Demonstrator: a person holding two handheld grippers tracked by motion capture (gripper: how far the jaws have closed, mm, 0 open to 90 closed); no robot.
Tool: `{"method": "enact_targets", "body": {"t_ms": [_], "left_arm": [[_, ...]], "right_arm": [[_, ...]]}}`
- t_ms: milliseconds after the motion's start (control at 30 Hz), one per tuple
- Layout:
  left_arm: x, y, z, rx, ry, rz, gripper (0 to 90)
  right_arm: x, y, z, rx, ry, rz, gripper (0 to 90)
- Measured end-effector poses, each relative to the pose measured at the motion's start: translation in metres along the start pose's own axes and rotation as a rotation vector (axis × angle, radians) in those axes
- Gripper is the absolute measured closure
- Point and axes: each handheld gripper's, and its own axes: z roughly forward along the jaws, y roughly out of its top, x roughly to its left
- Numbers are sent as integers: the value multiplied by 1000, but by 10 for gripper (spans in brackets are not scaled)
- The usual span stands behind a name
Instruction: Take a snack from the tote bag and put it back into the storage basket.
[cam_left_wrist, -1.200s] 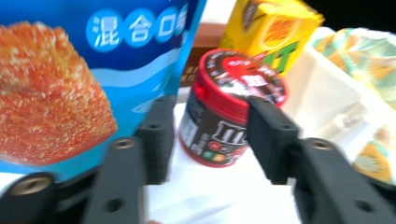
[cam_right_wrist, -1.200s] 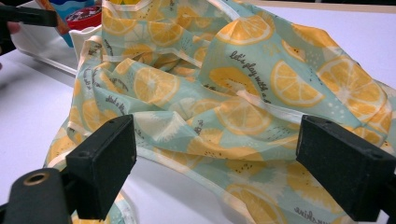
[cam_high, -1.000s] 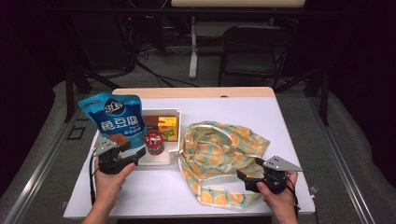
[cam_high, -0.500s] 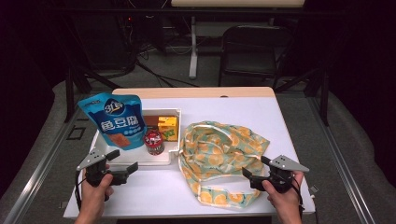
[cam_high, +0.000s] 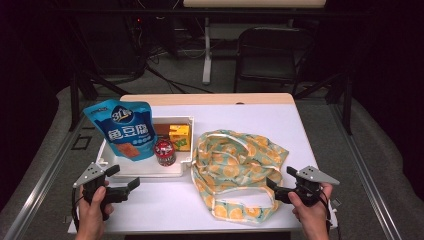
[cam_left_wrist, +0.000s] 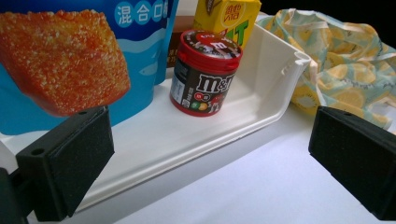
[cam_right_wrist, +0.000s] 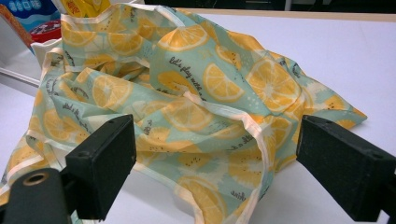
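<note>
Left gripper (cam_high: 122, 181), jaws spread wide with nothing between them: bare white table (cam_high: 165, 200) underneath and ahead, then the near wall of the white tray (cam_high: 150, 172) bars a level pass; beyond that wall stand the M&M's jar (cam_left_wrist: 205, 72), the blue snack pouch (cam_left_wrist: 70, 60) and the yellow drink carton (cam_left_wrist: 229, 18) close together. Right gripper (cam_high: 280, 182), jaws also wide: the crumpled lemon-print cloth bag (cam_right_wrist: 187, 102) lies directly ahead and between them, its edge near the pads. Open tabletop lies to its right and far side.
</note>
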Motion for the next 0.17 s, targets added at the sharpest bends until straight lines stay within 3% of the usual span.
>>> {"method": "enact_targets", "body": {"t_ms": [167], "left_arm": [[1, -1, 4, 19, 29, 0, 2]], "right_arm": [[-1, 0, 0, -1, 0, -7, 110]]}}
